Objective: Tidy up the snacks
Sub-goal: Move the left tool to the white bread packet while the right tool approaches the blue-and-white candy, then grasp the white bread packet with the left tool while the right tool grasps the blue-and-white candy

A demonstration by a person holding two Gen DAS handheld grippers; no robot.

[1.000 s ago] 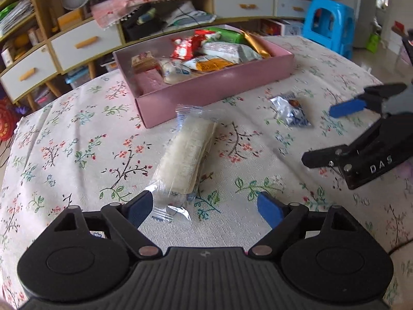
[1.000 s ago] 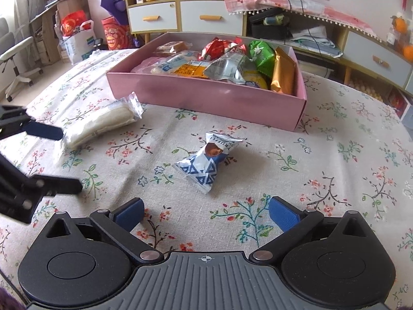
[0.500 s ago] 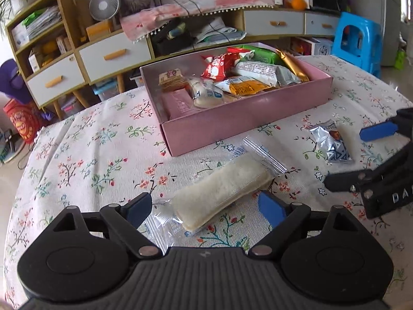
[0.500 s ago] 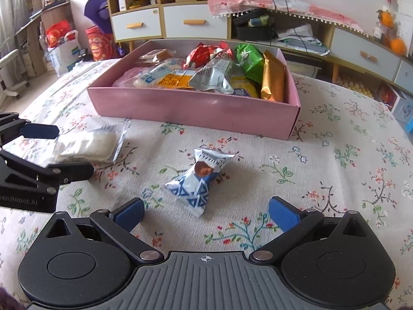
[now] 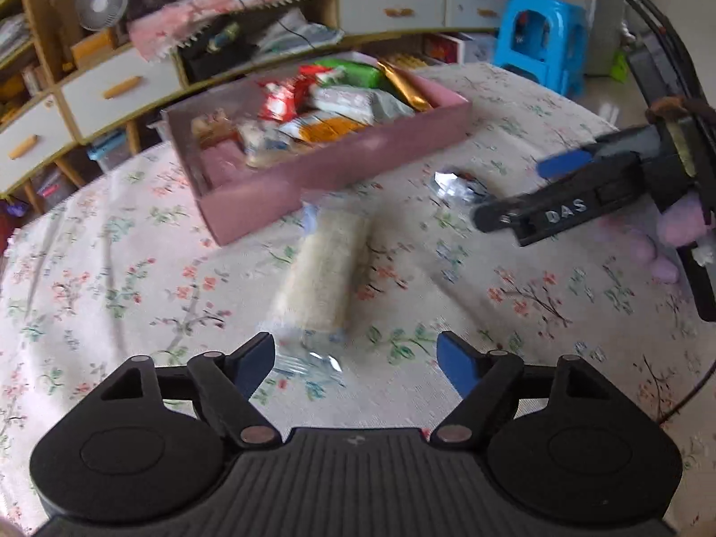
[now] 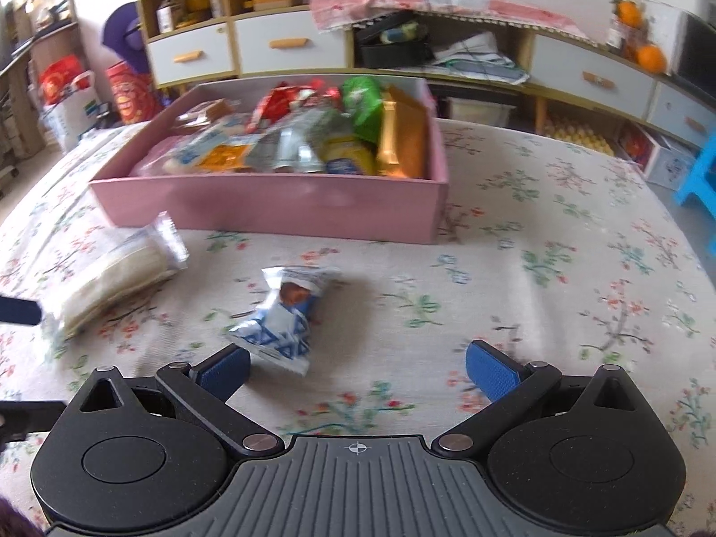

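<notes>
A pink box (image 5: 340, 170) holding several snack packs stands on the floral tablecloth; it also shows in the right wrist view (image 6: 268, 206). A long pale snack in clear wrap (image 5: 324, 268) lies in front of the box, just ahead of my open, empty left gripper (image 5: 355, 362); it shows in the right wrist view (image 6: 116, 273) too. A small blue-and-white snack packet (image 6: 286, 313) lies just ahead of my open, empty right gripper (image 6: 355, 369), near its left finger. In the left wrist view the packet (image 5: 461, 185) is partly hidden by the right gripper (image 5: 514, 192).
The floral cloth (image 6: 537, 295) covers a round table. Low cabinets with drawers (image 6: 277, 44) stand behind it. A blue plastic stool (image 5: 541, 40) stands past the table's far right edge.
The left gripper has swung, so the long snack now lies lengthwise ahead of it instead of crosswise. The right gripper has moved closer to the blue-and-white packet. Both stay open.
</notes>
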